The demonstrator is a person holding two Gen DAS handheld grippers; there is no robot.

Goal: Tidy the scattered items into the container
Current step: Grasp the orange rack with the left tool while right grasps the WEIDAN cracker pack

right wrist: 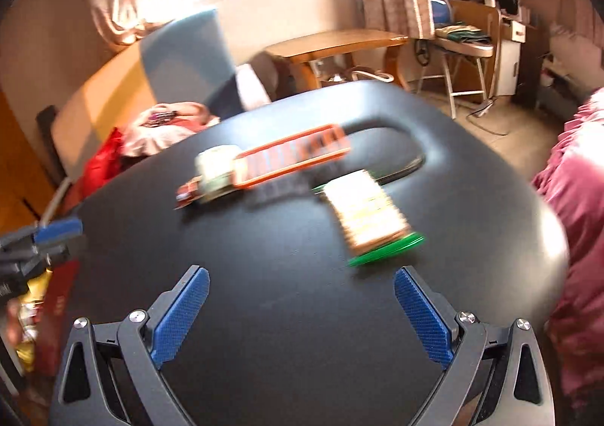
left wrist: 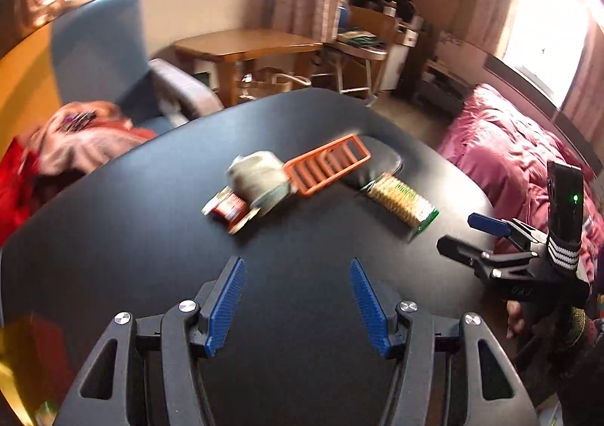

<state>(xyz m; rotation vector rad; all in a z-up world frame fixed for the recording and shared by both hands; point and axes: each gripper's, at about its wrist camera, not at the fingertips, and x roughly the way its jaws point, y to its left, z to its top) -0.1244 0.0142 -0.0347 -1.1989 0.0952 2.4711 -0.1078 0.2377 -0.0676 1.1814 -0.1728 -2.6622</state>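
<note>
Both the left gripper [left wrist: 298,303] and right gripper [right wrist: 302,316] hover released and empty over the black counter [left wrist: 151,229], near the crackers [left wrist: 400,201] and orange basket [left wrist: 326,165].

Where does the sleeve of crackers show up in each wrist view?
Left wrist view: the sleeve of crackers lies right of centre on the black table.
Right wrist view: it is blurred, right of centre, just ahead of the open right gripper.
Shared landmark: the orange rack, up and left of it.
</note>
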